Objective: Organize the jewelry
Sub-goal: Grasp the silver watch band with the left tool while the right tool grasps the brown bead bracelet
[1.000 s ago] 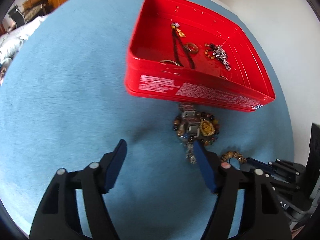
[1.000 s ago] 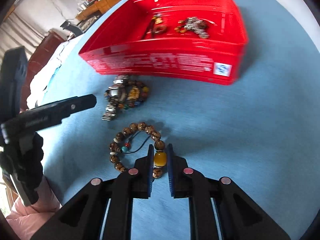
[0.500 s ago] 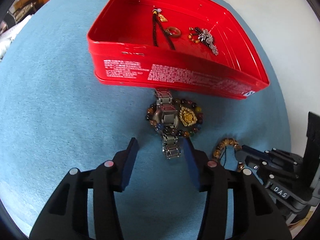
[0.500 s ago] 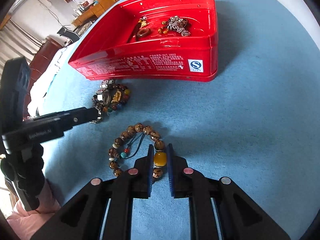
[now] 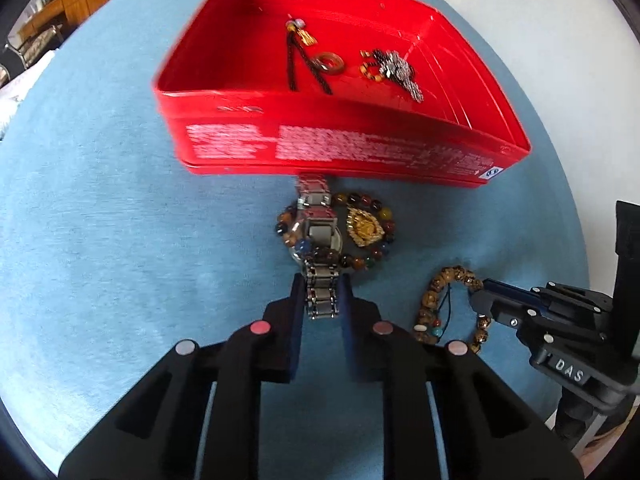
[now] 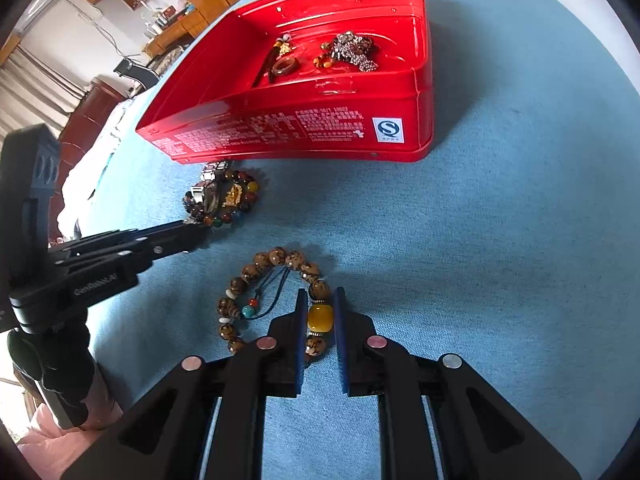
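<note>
A silver metal watch lies on the blue cloth, over a multicoloured bead bracelet with a gold pendant, just in front of the red tin. My left gripper points down at the watch. Its jaws are closing, with the near end of the metal strap between them and the pads touching its edges. My right gripper is shut on the yellow bead of a brown bead bracelet that lies flat on the cloth. The left gripper also shows from the side in the right wrist view.
Inside the red tin lie a black cord with a ring pendant and a silver rhinestone piece. The blue cloth covers a round table; its edge curves round at the right. A pink sleeve shows at the lower left.
My left gripper has shifted over to the watch and its jaws have come together around the strap. The right gripper has stayed shut on the yellow bead.
</note>
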The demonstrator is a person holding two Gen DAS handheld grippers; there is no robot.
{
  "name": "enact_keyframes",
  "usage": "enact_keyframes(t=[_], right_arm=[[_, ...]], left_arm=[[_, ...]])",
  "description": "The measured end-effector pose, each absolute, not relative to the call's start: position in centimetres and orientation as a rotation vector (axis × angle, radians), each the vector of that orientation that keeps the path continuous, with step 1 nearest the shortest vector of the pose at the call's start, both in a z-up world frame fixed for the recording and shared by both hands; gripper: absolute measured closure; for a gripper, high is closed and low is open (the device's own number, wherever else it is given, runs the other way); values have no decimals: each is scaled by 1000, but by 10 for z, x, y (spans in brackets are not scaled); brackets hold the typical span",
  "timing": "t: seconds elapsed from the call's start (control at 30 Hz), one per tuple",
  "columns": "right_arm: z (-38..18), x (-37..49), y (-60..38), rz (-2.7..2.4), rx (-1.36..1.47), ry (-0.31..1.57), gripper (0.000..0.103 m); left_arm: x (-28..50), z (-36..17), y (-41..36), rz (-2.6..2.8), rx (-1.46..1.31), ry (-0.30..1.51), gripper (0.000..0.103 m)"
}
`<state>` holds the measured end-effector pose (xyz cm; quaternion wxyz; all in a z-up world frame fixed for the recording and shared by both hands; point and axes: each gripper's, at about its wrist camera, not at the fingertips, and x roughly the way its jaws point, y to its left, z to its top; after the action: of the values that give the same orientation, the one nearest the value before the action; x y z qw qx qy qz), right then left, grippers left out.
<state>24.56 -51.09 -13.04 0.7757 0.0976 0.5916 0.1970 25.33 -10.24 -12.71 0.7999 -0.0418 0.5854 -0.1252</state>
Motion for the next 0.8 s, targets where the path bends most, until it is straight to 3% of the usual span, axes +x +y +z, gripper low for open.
enact_keyframes(t=[0.37,0.6,0.63,0.73,0.8], right_arm=[[-130,246,-508,414,206,1283,91],[-130,247,-507,408,204,1290,91],[-130,247,-506,406,203,1291,91],[-130,247,-506,402,203,1294,91],[-130,247,-505,399,201,1294,90]], left_arm=[[230,-68,-60,-298,-141,1134,89],[231,-96,-44,-250,-138,1206,87],[232,-101,-46,-244,-131,1209,85],[234,-104,-53,-240,-98,1202,60],[238,-106,-59,-242,-80,1198,57]])
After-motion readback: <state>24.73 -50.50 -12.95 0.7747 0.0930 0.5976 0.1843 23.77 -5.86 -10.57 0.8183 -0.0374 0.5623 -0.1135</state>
